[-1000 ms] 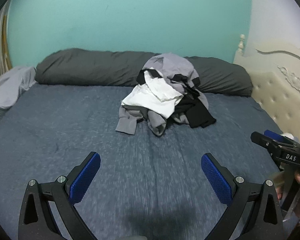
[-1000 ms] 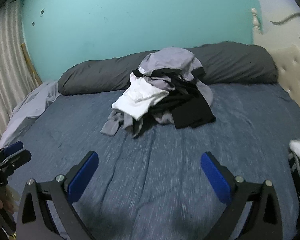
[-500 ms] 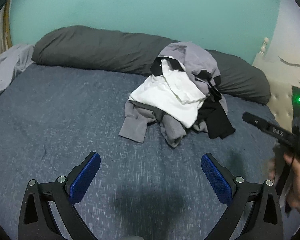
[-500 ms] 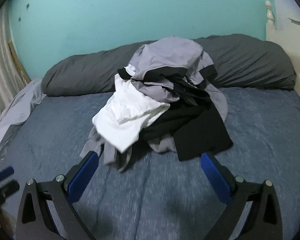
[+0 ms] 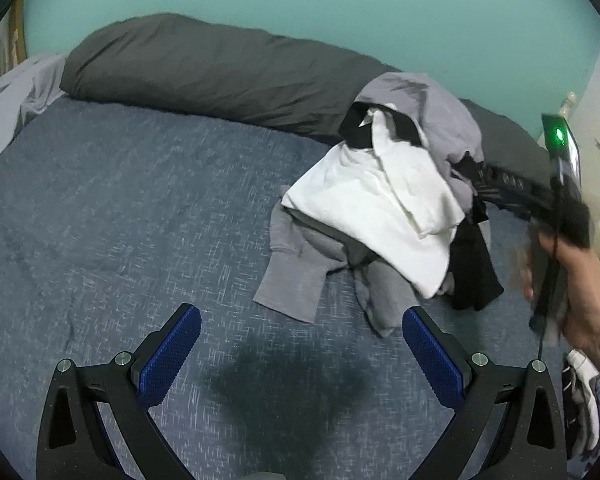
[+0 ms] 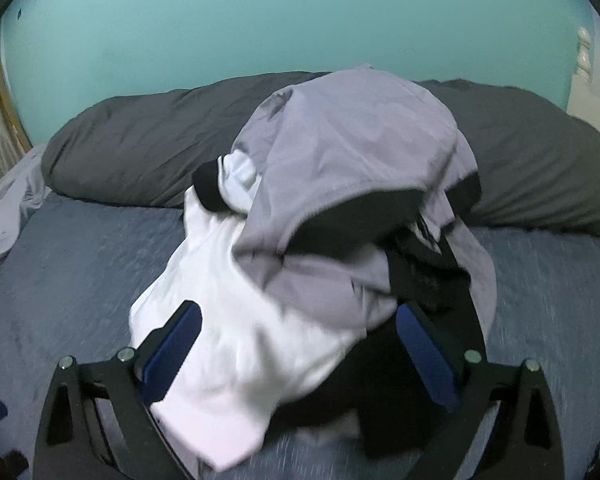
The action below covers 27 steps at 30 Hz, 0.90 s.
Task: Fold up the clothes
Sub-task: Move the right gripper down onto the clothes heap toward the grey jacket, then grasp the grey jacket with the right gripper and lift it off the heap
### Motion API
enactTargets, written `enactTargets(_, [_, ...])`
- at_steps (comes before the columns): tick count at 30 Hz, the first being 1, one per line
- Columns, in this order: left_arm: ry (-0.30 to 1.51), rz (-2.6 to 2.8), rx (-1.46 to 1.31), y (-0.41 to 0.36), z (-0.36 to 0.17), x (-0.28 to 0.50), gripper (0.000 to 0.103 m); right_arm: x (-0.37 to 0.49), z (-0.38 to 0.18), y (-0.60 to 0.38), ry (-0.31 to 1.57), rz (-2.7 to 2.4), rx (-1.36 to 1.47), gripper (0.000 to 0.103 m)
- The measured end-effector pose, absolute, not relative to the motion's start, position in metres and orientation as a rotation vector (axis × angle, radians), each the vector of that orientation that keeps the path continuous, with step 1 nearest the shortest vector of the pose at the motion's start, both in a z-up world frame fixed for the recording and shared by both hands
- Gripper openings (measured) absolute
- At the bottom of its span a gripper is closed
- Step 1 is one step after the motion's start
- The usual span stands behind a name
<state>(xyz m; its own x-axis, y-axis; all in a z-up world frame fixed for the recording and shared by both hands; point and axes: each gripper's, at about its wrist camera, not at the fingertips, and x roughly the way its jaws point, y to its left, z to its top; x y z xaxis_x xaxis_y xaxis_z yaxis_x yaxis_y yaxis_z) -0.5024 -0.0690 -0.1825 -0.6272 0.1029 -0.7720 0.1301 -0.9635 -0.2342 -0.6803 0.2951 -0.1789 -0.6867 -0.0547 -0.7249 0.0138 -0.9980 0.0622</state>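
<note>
Bedroom, laundry pile [image 6: 340, 248] on blue bed [image 5: 100, 220]. We hold right hand-held gripper [image 6: 298, 344] dead ahead of pile, fingers spread wide, white garment [image 6: 236, 320] and black cloth lying between them, nothing clamped. Left hand-held gripper [image 5: 302, 344] also spread wide, empty, pile [image 5: 384, 208] ahead and to its right, apart. Right nearer; we judge it grabs first. Pile heaped, no clear long axis. No legible writing.

Left claw [image 5: 300, 356] spread wide, held low. Right claw [image 6: 298, 354] spread wide, gripped by hand [image 5: 576, 280].
</note>
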Motion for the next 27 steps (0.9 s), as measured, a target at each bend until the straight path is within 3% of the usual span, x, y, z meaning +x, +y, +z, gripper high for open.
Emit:
enactTargets(7, [0.425, -2.781, 1.403, -0.074, -0.201, -0.509, 0.103, -0.727, -0.193, 0.284, -0.011, -2.876, 1.25, 0.089])
enactTargets(9, [0.422, -2.781, 1.409, -0.076, -0.205, -0.507, 0.103, -0.737, -0.198, 0.286, -0.035, -2.863, 1.275, 0.071])
enactTargets(10, [0.422, -2.78, 1.411, -0.077, -0.207, -0.506, 0.103, -0.74, -0.199, 0.288, -0.06, -2.853, 1.269, 0.068])
enactTargets(14, [0.438, -2.781, 1.401, -0.081, -0.211, -0.496, 0.103, -0.737, -0.196, 0.297, -0.102, -2.841, 1.23, 0.028])
enactTargets(20, [0.435, -2.791, 1.379, -0.087, -0.211, -0.468, 0.103, -0.696, -0.165, 0.312, -0.16, -2.865, 1.036, 0.018])
enactTargets(21, [0.429, -2.795, 1.374, -0.087, -0.21, -0.462, 0.103, -0.685, -0.159, 0.314, -0.154, -2.862, 1.009, 0.003])
enactTargets(27, [0.429, -2.789, 1.332, -0.095, -0.207, -0.418, 0.103, -0.633, -0.137, 0.319, -0.14, -2.822, 0.933, 0.003])
